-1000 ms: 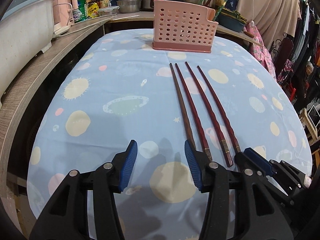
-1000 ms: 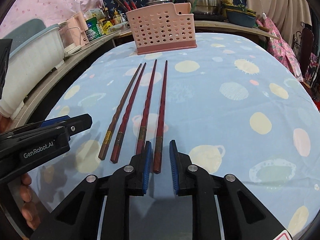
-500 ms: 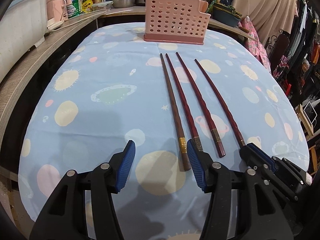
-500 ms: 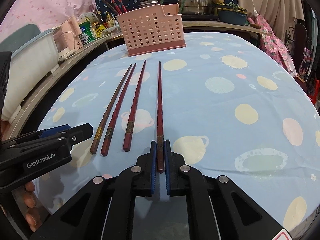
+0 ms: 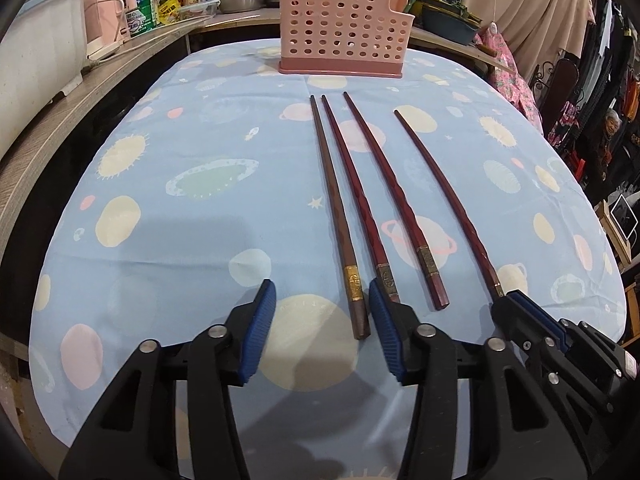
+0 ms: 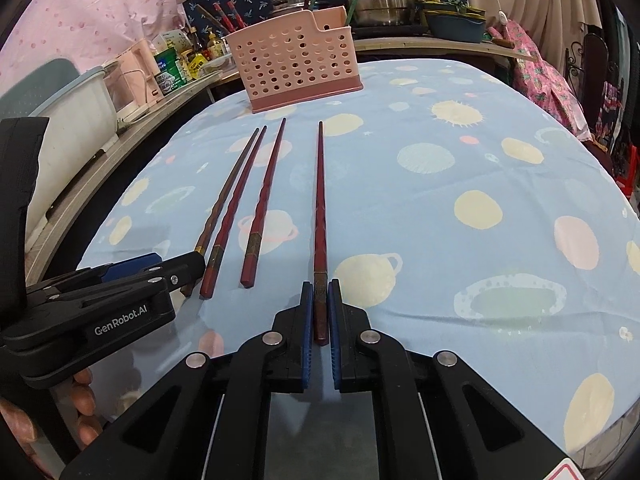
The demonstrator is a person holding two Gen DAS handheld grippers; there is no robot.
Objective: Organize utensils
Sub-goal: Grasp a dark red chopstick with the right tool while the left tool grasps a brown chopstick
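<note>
My right hand-held gripper pinches the rightmost chopstick near the tabletop's near edge; my left hand-held gripper hangs spread. Next I'd lift it toward the pink basket at the far edge.

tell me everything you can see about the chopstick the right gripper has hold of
The held chopstick is long, slim and dark red with a glossy lacquered look, a faceted or twisted shaft, and a dull gold band near its thick end. It tapers to a fine tip aimed toward the pink basket. The right gripper is shut on its thick end, blue pads on both sides. It sits apart from the other three chopsticks, to their right, over the tablecloth; whether it touches the cloth is unclear.
</note>
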